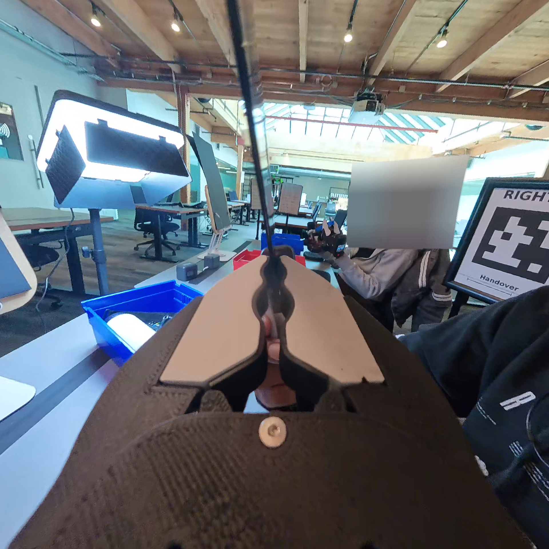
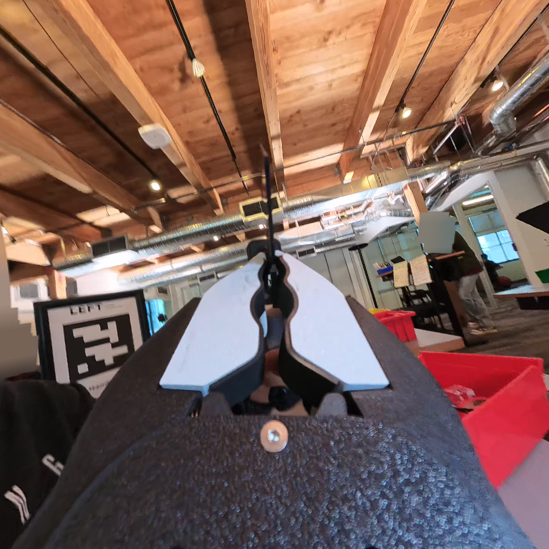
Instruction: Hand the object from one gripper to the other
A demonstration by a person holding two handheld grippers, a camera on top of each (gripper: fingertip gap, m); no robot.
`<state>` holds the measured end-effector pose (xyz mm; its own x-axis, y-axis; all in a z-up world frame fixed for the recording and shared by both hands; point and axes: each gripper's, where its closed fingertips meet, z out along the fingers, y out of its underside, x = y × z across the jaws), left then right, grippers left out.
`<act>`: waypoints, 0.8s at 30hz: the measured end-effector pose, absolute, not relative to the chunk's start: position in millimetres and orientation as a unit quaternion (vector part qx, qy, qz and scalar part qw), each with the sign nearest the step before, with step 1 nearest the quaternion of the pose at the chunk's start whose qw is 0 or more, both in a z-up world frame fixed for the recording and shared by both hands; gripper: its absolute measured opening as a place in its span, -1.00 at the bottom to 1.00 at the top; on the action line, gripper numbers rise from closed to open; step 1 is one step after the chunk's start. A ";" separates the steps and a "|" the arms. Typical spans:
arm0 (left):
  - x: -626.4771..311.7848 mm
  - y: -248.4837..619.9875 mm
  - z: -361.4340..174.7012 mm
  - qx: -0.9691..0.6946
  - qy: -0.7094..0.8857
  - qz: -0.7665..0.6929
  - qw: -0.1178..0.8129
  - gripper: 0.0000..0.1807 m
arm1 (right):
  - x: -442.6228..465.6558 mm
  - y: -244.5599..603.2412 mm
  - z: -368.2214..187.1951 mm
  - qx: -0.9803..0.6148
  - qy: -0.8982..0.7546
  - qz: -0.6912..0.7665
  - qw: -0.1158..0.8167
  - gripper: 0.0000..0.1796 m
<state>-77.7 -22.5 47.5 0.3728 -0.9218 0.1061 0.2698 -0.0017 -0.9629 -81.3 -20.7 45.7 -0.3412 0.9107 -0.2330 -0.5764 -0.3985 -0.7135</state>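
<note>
- To my left I see a blue bin on the white table, with a white roll lying in it.
- A lit softbox stands on a pole behind the bin.
- I see red bins at my right.
- Framed marker boards stand on either side of me.
- Wooden beams run overhead.

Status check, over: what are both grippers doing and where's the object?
Left gripper shut on a thin black strip, pointing up. Right gripper shut on a thin black strip too. Same strip or not: cannot tell. Nothing in the way.
</note>
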 end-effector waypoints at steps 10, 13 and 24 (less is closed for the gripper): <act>-82.5 -27.3 52.3 -0.522 0.314 -0.457 0.648 -0.96 | -81.9 -26.2 44.7 -0.306 -0.274 0.775 0.480 -0.98; -70.9 -26.0 45.7 -0.524 0.317 -0.461 0.642 -0.92 | -76.9 -23.0 45.7 -0.291 -0.239 0.803 0.462 -0.98; -86.0 -34.8 45.6 -0.558 0.351 -0.455 0.599 -0.99 | -81.3 -30.1 47.5 -0.313 -0.316 0.740 0.505 -0.97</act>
<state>-86.0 -34.8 45.6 0.3400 -0.9363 0.0877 0.1534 -0.0368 -0.9875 -81.3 -30.1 47.5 -0.2940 0.9449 -0.1437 -0.5485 -0.2900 -0.7843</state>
